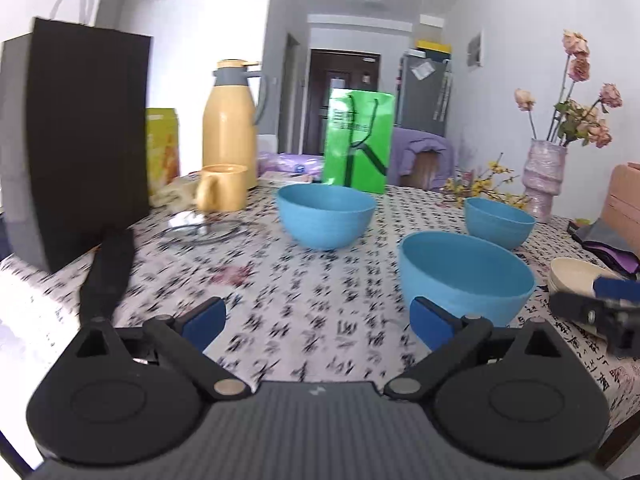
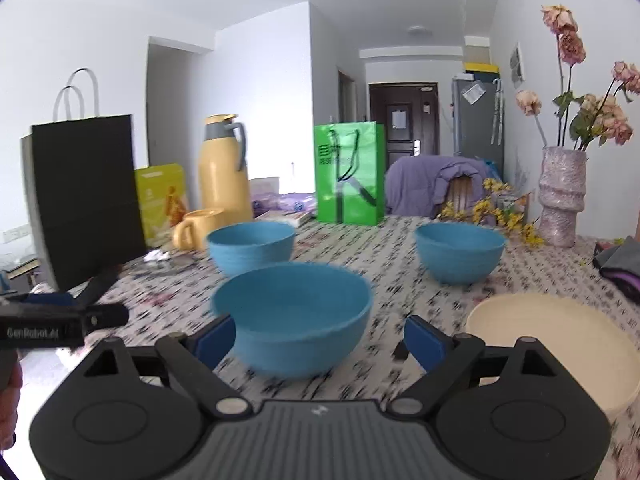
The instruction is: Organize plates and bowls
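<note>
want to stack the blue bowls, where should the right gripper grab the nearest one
Pinch the near rim of the nearest blue bowl, coming from the front with one finger inside and one outside. It sits upright and looks wider than the open right gripper, so spanning it probably won't work.

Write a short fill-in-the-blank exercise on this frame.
1. The bowls on the table number ____ and are blue: near bowl, left bowl, far bowl.
2. The right claw stands ____.
3. The cream plates lie to the near bowl's ____.

Missing: three; open; right
</note>
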`<state>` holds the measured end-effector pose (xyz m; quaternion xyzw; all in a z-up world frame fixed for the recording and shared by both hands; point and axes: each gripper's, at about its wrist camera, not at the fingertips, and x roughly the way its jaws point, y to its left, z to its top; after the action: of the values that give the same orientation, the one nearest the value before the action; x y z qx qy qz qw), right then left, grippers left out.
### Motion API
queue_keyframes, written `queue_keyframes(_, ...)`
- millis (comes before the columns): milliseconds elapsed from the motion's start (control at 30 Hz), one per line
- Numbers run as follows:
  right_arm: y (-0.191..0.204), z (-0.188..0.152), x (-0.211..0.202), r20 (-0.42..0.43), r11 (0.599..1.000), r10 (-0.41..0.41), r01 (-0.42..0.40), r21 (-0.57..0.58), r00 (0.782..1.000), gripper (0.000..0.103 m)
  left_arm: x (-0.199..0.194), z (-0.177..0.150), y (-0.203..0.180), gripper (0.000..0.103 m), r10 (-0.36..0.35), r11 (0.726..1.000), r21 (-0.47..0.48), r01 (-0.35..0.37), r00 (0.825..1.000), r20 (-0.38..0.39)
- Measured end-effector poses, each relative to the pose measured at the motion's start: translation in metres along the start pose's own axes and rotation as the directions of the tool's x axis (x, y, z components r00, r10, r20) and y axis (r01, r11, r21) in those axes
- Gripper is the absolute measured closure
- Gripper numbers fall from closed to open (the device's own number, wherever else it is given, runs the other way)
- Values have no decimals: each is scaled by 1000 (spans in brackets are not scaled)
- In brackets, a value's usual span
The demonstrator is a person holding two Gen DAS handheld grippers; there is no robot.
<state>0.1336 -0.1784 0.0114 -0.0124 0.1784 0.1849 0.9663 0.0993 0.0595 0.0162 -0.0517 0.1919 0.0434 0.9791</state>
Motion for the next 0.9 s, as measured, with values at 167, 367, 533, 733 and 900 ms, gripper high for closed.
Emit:
queue_keyframes(167,16,-12,-6,-26,999,32,-33,-28,999,12,-11,-7,5,2,26,1000,-13,-26,1000,-5)
queue_keyframes(367,15,-11,-13,-11,999,30,-30,-18,999,12,-14,-5,5,2,35,999,-14,-35,999,0)
queue_keyframes(533,14,-9,-11,-8,1000,24,-24,-15,1000,12,-12,-3,3,2,28,1000,-13,-28,1000,3)
queue_keyframes(733,16,6,1,-3,1000,21,-21,-10,1000,12,1,5,6,2,19,1000,-22,-19,1000,2)
queue_keyframes(900,9,44,30,-13,998,51,-50,38,999,12,29,33,10,2,9,1000,-18,-9,1000,9)
